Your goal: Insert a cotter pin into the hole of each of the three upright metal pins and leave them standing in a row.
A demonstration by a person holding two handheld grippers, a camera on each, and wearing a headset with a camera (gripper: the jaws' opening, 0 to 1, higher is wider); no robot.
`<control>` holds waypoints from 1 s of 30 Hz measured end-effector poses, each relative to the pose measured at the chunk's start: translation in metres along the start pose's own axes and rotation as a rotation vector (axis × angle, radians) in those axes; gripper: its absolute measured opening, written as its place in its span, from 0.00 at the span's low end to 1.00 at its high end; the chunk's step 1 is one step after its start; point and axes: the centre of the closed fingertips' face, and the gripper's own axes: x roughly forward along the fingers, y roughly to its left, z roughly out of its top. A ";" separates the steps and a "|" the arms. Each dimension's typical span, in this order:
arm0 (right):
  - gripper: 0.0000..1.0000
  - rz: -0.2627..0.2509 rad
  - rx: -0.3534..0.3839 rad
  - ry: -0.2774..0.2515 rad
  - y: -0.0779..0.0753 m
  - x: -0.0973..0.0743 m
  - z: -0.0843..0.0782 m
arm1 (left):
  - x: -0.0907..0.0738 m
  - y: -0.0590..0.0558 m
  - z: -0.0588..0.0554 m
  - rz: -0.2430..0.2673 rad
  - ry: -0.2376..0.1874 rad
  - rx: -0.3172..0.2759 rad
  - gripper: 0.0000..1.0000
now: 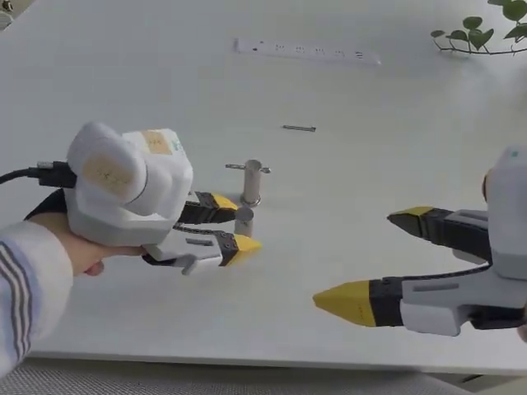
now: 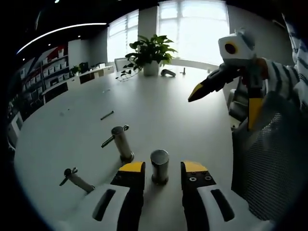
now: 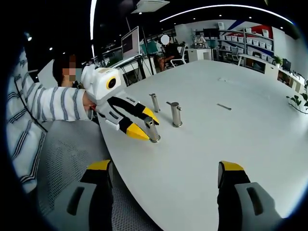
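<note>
Bare metal pin [image 2: 160, 166] — upright, between the narrowly parted jaws of left claw [image 1: 237, 222], ungripped; right claw [image 1: 356, 259] wide, empty.

I'm looking across a broad white table [image 1: 165, 329] in an open office. Bright windows [image 2: 192, 24] stand beyond its far end, behind a leafy potted plant [image 2: 151, 48]. Shelves [image 2: 48, 67] line one wall under a curved ceiling light strip [image 2: 62, 30]. A white power strip [image 1: 306, 51] lies on the table. The floor [image 1: 82, 380] below is grey and textured.
</note>
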 end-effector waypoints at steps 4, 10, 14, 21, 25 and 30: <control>0.89 -0.002 -0.001 0.001 -0.002 -0.001 0.000 | -0.017 -0.001 0.006 -0.013 -0.035 -0.036 0.35; 0.88 -0.003 -0.005 0.011 -0.003 -0.002 -0.001 | -0.049 0.003 0.009 -0.003 -0.086 -0.087 0.47; 0.88 -0.006 -0.009 0.018 -0.007 -0.002 0.001 | -0.066 0.005 0.006 0.020 -0.105 -0.115 0.62; 0.88 -0.014 -0.025 0.031 -0.016 -0.005 0.005 | -0.081 0.000 -0.005 0.039 -0.105 -0.162 0.85; 0.88 -0.022 -0.043 0.049 -0.024 -0.006 0.008 | -0.082 -0.005 -0.005 0.048 -0.117 -0.181 0.94; 0.87 -0.033 -0.090 0.073 -0.038 -0.009 0.016 | -0.083 -0.008 -0.010 0.058 -0.106 -0.191 0.95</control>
